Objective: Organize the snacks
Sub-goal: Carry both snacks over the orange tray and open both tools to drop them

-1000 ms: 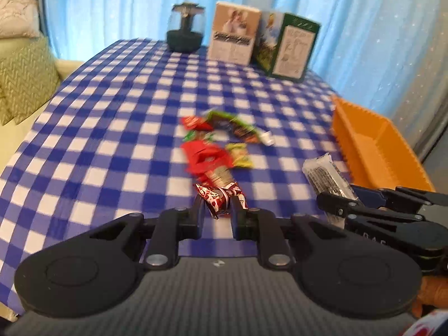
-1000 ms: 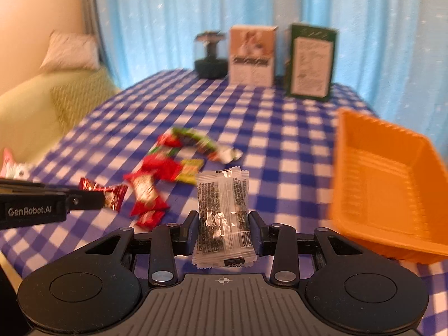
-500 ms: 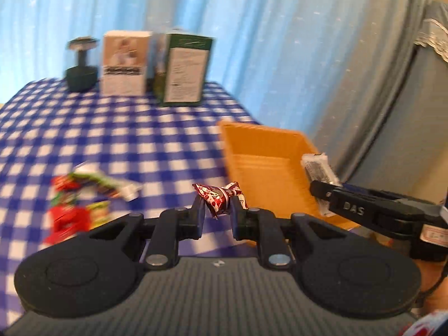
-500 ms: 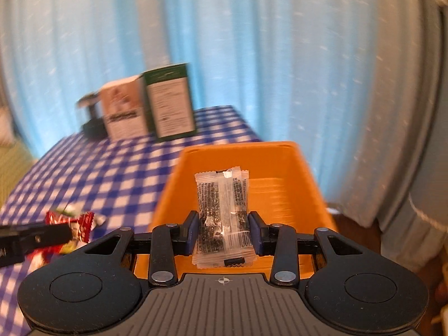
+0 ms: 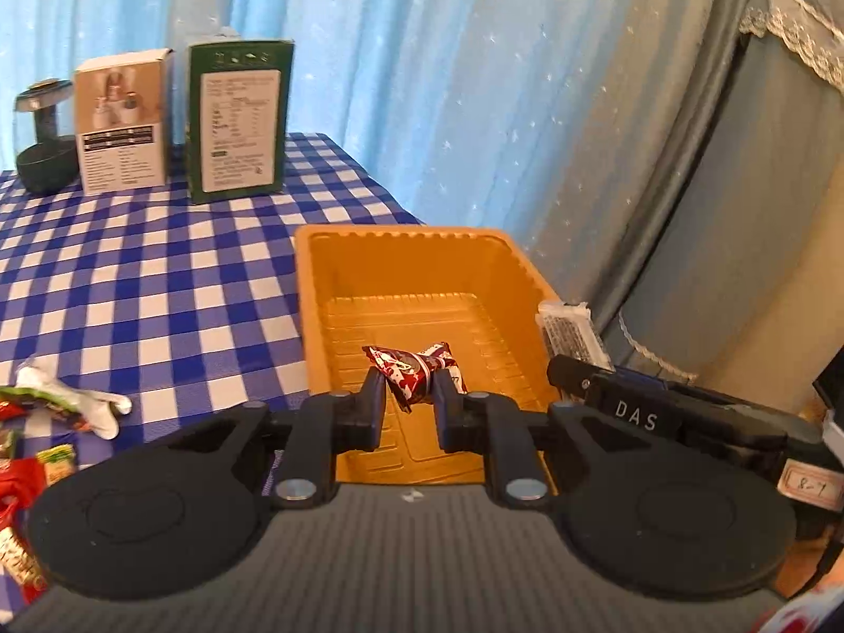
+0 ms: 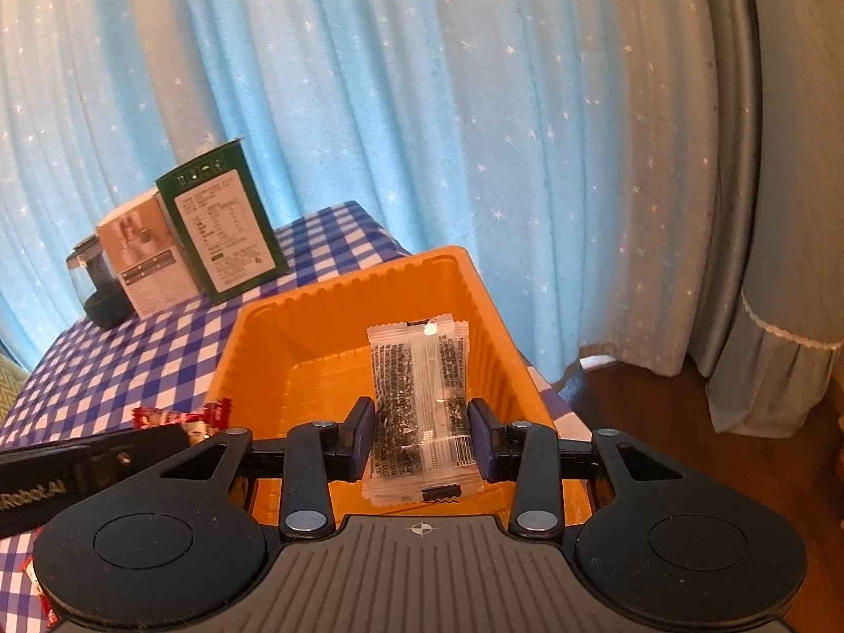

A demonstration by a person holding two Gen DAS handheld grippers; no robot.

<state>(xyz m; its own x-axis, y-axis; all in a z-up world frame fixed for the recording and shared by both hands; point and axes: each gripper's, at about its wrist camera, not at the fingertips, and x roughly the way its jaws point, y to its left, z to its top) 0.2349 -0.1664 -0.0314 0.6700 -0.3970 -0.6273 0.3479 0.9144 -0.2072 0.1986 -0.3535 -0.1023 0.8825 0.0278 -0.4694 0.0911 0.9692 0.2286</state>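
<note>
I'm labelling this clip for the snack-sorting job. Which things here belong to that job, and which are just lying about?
Part of the job:
- red candy in the left gripper
- clear packet in the right gripper
- orange tray
- loose snacks on the checked cloth

Just lying about:
- green box
- white box
- dark lamp
- star curtain

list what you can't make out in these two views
- Orange tray near floor: both wrist views, hidden behind the claw bodies.
- Loose snacks: left view, cut off by the left edge; count unknown.
- Green box label: print too small.
- Clear packet lower end: right view, behind the right claw.
- Red candy brand: blurred.
</note>
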